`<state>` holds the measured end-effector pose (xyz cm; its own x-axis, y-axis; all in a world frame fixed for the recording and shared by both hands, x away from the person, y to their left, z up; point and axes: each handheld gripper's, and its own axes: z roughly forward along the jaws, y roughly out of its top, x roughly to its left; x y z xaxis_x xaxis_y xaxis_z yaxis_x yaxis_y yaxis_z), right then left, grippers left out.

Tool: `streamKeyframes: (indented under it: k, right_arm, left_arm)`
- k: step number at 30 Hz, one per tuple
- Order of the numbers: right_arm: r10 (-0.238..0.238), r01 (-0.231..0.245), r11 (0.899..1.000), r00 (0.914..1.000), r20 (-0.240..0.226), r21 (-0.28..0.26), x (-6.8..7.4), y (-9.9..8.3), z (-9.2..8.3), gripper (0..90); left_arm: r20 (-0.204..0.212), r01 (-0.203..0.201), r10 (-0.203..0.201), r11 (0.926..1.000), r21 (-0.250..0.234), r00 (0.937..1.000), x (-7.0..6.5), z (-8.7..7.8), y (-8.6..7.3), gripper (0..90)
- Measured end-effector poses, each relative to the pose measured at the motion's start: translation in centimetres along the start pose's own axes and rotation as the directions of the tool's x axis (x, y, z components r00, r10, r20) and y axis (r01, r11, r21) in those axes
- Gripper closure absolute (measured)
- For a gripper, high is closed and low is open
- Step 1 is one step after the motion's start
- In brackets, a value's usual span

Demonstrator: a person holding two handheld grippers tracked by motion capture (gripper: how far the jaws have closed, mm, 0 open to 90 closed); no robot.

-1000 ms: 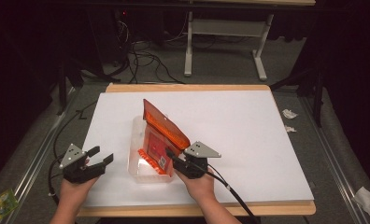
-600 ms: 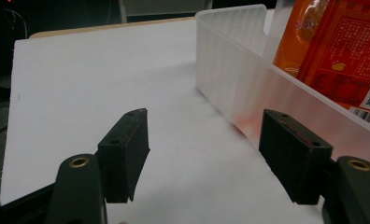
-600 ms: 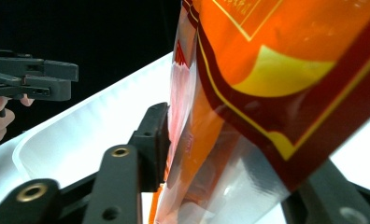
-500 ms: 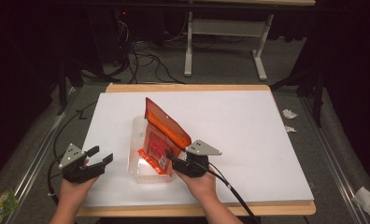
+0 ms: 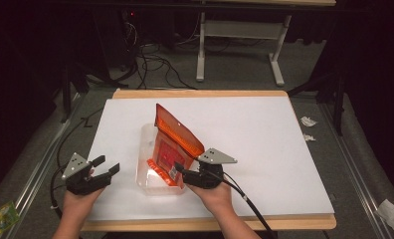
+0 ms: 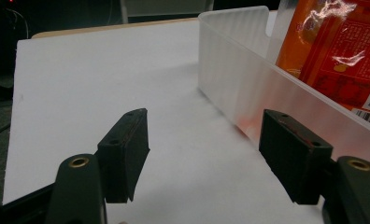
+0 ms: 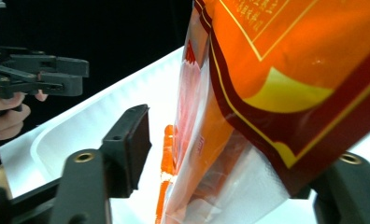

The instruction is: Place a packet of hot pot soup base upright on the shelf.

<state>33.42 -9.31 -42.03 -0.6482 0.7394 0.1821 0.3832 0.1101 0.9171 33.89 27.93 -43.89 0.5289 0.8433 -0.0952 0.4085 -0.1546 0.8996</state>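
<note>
1. The right gripper (image 5: 181, 172) sits at the near right corner of the clear plastic tray (image 5: 146, 144), and its jaws have just been opening; the orange pouch (image 5: 174, 142) stands between them, the left pad clear of it.
2. The pouch leans upright in the tray, much as a second ago.
3. The left gripper (image 5: 107, 167) is parked on the white table (image 5: 254, 134) just left of the tray, unmoved, jaws wide and empty.

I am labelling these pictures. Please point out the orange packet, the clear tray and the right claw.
orange packet (image 5: 177, 137): high view, on its upper face.
clear tray (image 6: 230, 79): left gripper view, on its near wall.
right claw (image 5: 181, 171): high view, between its fingertips.
</note>
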Motion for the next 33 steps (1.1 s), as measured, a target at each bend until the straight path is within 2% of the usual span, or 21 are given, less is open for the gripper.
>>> streamKeyframes:
  k: [6, 10, 13, 14, 15, 16, 17, 18, 19, 20, 21, 22, 24, 25, 26, 27, 28, 29, 30, 32, 33]
  right_arm:
    - [0.007, -0.007, 1.0, 0.9997, -0.023, 0.01, 0.0, 0.4, -0.1, 23.7]
    - [0.001, 0.0, 1.0, 0.9992, -0.041, 0.012, 0.0, 0.6, -0.8, 20.0]
    - [-0.01, 0.01, 1.0, 0.9993, -0.036, 0.01, 0.1, 0.7, -1.6, 18.3]
    - [-0.019, 0.019, 1.0, 0.9991, -0.038, 0.01, 0.0, 0.8, -2.7, 17.2]
    - [-0.019, 0.019, 1.0, 0.9991, -0.038, 0.01, 0.0, 0.8, -2.7, 17.2]
    - [-0.021, 0.021, 1.0, 0.9991, -0.038, 0.0, -0.1, 0.8, -3.9, 17.0]
    - [-0.021, 0.021, 1.0, 0.9991, -0.038, 0.0, -0.1, 0.8, -3.9, 17.0]
    - [-0.03, 0.029, 0.999, 0.9991, -0.029, -0.014, -0.5, 0.7, -5.4, 16.8]
    - [-0.03, 0.029, 0.999, 0.9991, -0.029, -0.014, -0.5, 0.7, -5.4, 16.8]
    - [-0.034, 0.033, 0.999, 0.9994, -0.012, -0.023, -1.1, 0.4, -6.8, 16.7]
    - [-0.034, 0.033, 0.999, 0.9994, -0.012, -0.023, -1.1, 0.4, -6.8, 16.7]
    - [-0.037, 0.038, 0.999, 0.9991, 0.02, -0.032, -2.2, 0.1, -8.5, 16.5]
    - [-0.036, 0.037, 0.999, 0.9987, 0.034, -0.033, -2.8, -0.1, -9.1, 16.4]
    - [-0.035, 0.037, 0.999, 0.9973, 0.064, -0.037, -3.8, -0.4, -10.3, 16.3]
    - [-0.013, 0.017, 0.999, 0.9922, 0.124, -0.032, -5.7, -1.0, -12.0, 15.9]
    - [-0.013, 0.017, 0.999, 0.9922, 0.124, -0.032, -5.7, -1.0, -12.0, 15.9]
    - [-0.011, 0.016, 0.999, 0.988, 0.154, -0.029, -6.7, -1.4, -12.9, 15.8]
    - [-0.004, 0.007, 1.0, 0.9779, 0.209, -0.01, -8.3, -2.1, -14.4, 15.7]
    - [-0.007, 0.008, 1.0, 0.972, 0.235, -0.004, -8.9, -2.4, -15.0, 15.6]
    - [0.02, -0.015, 1.0, 0.9641, 0.265, -0.019, -9.9, -3.2, -16.4, 15.2]
    - [0.038, -0.027, 0.999, 0.9596, 0.279, -0.044, -10.5, -4.0, -17.2, 14.7]
  left_arm:
    - [0.009, -0.006, 0.006, 1.0, 0.0, 0.9999, -0.1, 0.0, 0.0, 33.7]
    - [0.015, -0.009, 0.009, 1.0, -0.001, 0.9999, -0.1, 0.0, -0.1, 33.6]
    - [0.017, -0.008, 0.008, 1.0, -0.002, 0.9998, -0.1, 0.0, -0.1, 33.6]
    - [0.018, -0.011, 0.011, 0.9999, 0.002, 0.9998, -0.1, 0.0, -0.1, 33.5]
    - [0.018, -0.011, 0.011, 0.9999, 0.002, 0.9998, -0.1, 0.0, -0.1, 33.6]
    - [0.017, -0.01, 0.01, 0.9999, 0.001, 0.9998, -0.2, 0.0, -0.1, 33.5]
    - [0.017, -0.01, 0.01, 0.9999, 0.001, 0.9998, -0.2, 0.0, -0.1, 33.5]
    - [0.016, -0.009, 0.009, 1.0, 0.001, 0.9998, -0.2, 0.0, -0.2, 33.5]
    - [0.016, -0.009, 0.009, 1.0, 0.001, 0.9998, -0.2, 0.0, -0.2, 33.5]
    - [0.016, -0.009, 0.009, 1.0, 0.003, 0.9998, -0.2, 0.0, -0.2, 33.4]
    - [0.017, -0.01, 0.01, 0.9999, 0.005, 0.9998, -0.2, 0.0, -0.2, 33.4]
    - [0.02, -0.014, 0.014, 0.9999, 0.007, 0.9997, -0.3, 0.0, -0.2, 33.3]
    - [0.023, -0.019, 0.018, 0.9998, 0.009, 0.9996, -0.4, 0.0, -0.2, 33.2]
    - [0.023, -0.022, 0.022, 0.9997, 0.009, 0.9995, -0.5, 0.1, -0.2, 33.1]
    - [0.025, -0.028, 0.028, 0.9995, 0.015, 0.9993, -0.6, 0.1, -0.2, 32.7]
    - [0.025, -0.028, 0.028, 0.9995, 0.015, 0.9993, -0.6, 0.1, -0.2, 32.4]
    - [0.023, -0.029, 0.028, 0.9994, 0.017, 0.9993, -0.7, 0.1, -0.3, 32.4]
    - [0.023, -0.029, 0.029, 0.9994, 0.018, 0.9993, -0.8, 0.2, -0.3, 31.6]
    - [0.022, -0.031, 0.03, 0.9993, 0.02, 0.9993, -0.8, 0.1, -0.3, 31.0]
    - [0.019, -0.031, 0.031, 0.9993, 0.02, 0.9993, -0.9, 0.2, -0.4, 29.1]
    - [0.018, -0.032, 0.032, 0.9992, 0.022, 0.9993, -1.0, 0.2, -0.4, 27.4]
